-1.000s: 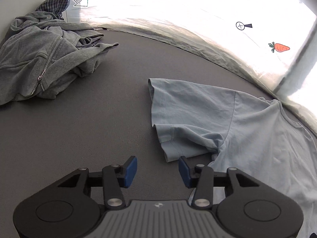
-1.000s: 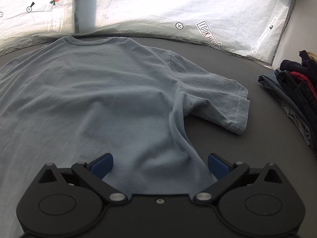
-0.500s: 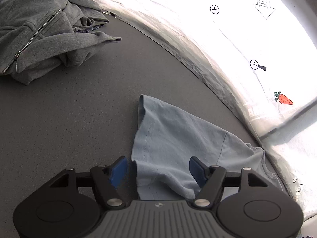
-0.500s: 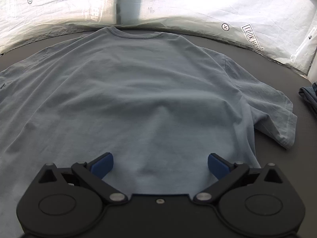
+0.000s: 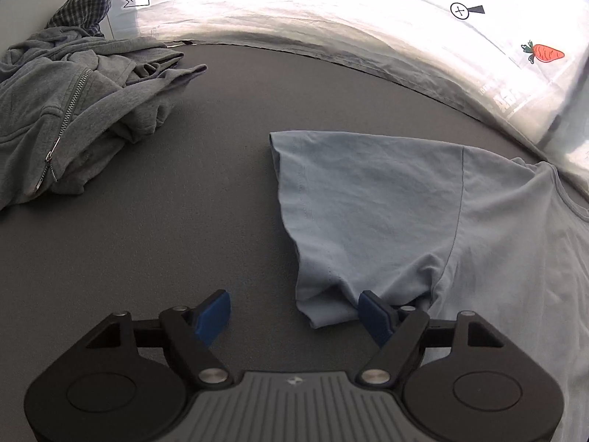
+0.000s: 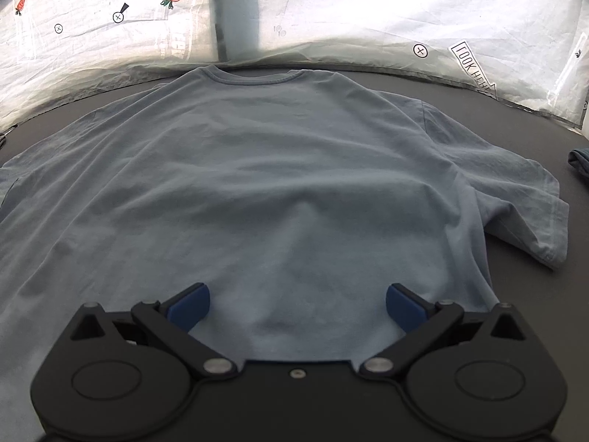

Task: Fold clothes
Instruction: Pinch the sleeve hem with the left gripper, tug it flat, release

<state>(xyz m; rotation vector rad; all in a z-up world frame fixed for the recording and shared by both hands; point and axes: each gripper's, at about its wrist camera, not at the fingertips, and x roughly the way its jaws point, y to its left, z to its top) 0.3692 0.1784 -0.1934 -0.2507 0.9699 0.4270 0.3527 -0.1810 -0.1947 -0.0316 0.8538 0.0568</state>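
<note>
On the dark table (image 5: 228,169), the light blue T-shirt (image 6: 279,184) lies limp and thin; both tongs, left (image 5: 294,313) and right (image 6: 298,305), gape apart. Sleeve hem (image 5: 291,199) looks the best hold.

Right wrist view. A light blue T-shirt (image 6: 279,184) lies spread on a dark grey table (image 6: 533,294), its collar (image 6: 254,75) at the far edge and one short sleeve (image 6: 515,199) extended to the right. The right gripper (image 6: 297,304) sits over the shirt's near hem with its blue-padded fingers (image 6: 189,304) spread wide, fabric between them. A white sheet (image 6: 349,11) printed with carrots and arrows forms the backdrop.
</note>
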